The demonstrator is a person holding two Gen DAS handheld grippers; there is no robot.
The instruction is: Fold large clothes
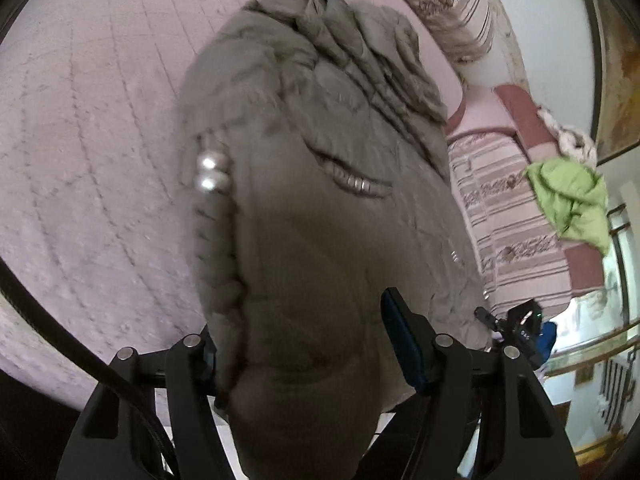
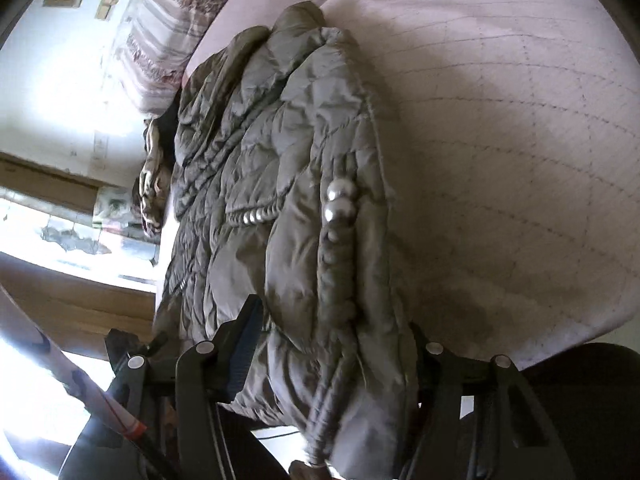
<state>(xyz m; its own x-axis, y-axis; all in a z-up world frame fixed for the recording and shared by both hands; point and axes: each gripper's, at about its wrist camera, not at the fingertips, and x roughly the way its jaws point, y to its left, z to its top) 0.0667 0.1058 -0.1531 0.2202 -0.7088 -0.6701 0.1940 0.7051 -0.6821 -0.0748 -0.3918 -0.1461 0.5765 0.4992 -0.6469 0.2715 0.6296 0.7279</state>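
A pale quilted bed [image 1: 80, 140] carries the olive puffer jacket [image 1: 320, 200]. The left tool [image 1: 304, 356] and right tool [image 2: 332, 356] each clench its bulky near edge; best keep both level while folding.

The jacket [image 1: 304, 200] lies on the bed [image 1: 88, 160], seemingly between both grippers' fingers.

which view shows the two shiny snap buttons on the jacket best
The right wrist view: the snap buttons look sharp and well lit on the jacket edge, with the placket visible below. The left wrist view shows the same snap buttons, but motion-blurred and smeared.
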